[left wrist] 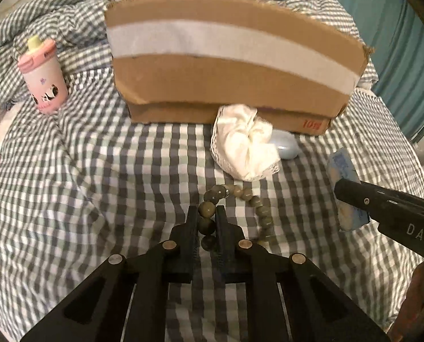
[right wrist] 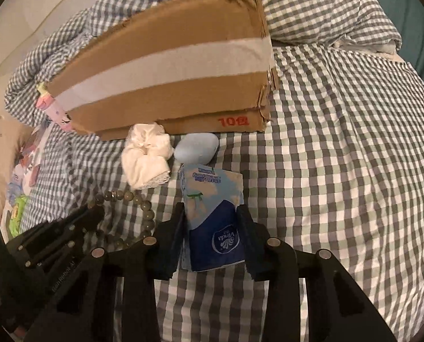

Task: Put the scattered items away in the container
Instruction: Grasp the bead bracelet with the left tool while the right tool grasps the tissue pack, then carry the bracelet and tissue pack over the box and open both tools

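Two claws work over a bed [left wrist: 69,171] covered in a grey-and-white checked sheet. The left claw [left wrist: 207,213] is clamped on a bead bracelet [left wrist: 257,202], its fingers [left wrist: 192,222] pinching a few olive-green beads while the rest of the string curves away to the right over the sheet. The right claw [right wrist: 212,219] is clamped on a blue tissue pack [right wrist: 212,208], held upright between its fingers [right wrist: 176,228], with the pack's printed logo upside down in the right wrist view. From the left wrist view the same pack [left wrist: 346,193] shows at the right, held in the right claw [left wrist: 351,202]. Beyond both stands a cardboard box [left wrist: 226,65] with a broad white strip of tape across its near side and a red mark at its lower corner. Touching the box's foot lies a white scrunchie [left wrist: 243,145], and just beside it a pale blue oval case [left wrist: 286,148]. Well to the left of the box a pink cup [left wrist: 43,82] with a yellow spout stands upright on the sheet. Some flat packets [right wrist: 18,199] lie at the bed's left edge; what they are I cannot tell.
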`<action>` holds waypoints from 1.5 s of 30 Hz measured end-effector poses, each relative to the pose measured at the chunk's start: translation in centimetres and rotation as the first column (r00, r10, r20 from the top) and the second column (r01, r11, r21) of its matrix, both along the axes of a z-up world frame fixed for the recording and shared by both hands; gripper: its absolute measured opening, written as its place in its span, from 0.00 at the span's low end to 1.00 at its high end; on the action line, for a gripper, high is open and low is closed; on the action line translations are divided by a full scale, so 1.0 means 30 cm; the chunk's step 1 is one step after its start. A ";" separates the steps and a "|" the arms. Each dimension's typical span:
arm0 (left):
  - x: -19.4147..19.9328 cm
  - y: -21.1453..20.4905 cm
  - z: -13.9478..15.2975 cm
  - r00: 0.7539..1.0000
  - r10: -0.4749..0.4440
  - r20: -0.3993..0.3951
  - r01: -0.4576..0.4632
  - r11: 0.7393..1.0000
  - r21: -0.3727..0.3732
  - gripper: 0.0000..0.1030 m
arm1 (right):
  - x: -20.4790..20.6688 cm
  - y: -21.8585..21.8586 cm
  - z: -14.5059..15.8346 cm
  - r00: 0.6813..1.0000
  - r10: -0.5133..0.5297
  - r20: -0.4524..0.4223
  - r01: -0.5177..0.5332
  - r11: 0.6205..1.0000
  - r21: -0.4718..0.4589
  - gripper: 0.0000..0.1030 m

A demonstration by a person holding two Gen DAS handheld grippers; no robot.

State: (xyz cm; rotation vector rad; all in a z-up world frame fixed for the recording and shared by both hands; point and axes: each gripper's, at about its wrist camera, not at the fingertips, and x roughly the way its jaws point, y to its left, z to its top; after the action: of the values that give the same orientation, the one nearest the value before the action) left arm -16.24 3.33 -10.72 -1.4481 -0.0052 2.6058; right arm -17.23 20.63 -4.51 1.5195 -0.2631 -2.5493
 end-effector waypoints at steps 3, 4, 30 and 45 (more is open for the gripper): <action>0.020 -0.010 0.057 1.000 0.008 -0.029 -0.008 1.000 -0.003 0.11 | 0.028 -0.014 0.056 1.000 0.010 -0.029 -0.011 1.000 -0.004 0.33; 0.026 -0.012 0.079 0.999 0.012 -0.044 -0.012 1.000 -0.008 0.11 | 0.039 -0.023 0.078 0.999 0.014 -0.042 -0.014 1.000 -0.004 0.33; 0.356 -0.023 0.384 0.983 0.003 -0.183 -0.006 1.000 -0.013 0.11 | 0.383 -0.051 0.292 0.994 0.034 -0.108 -0.032 0.999 0.024 0.34; 0.337 -0.053 0.355 0.989 0.008 -0.150 -0.012 1.000 -0.026 0.11 | 0.263 -0.043 -0.130 0.986 0.019 0.163 -0.045 0.986 0.162 0.70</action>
State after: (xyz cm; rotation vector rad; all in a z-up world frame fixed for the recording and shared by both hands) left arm -6.14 1.74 -0.08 -1.2586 0.0406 2.7261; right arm -9.35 19.34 -8.40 1.7774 -0.0462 -2.4803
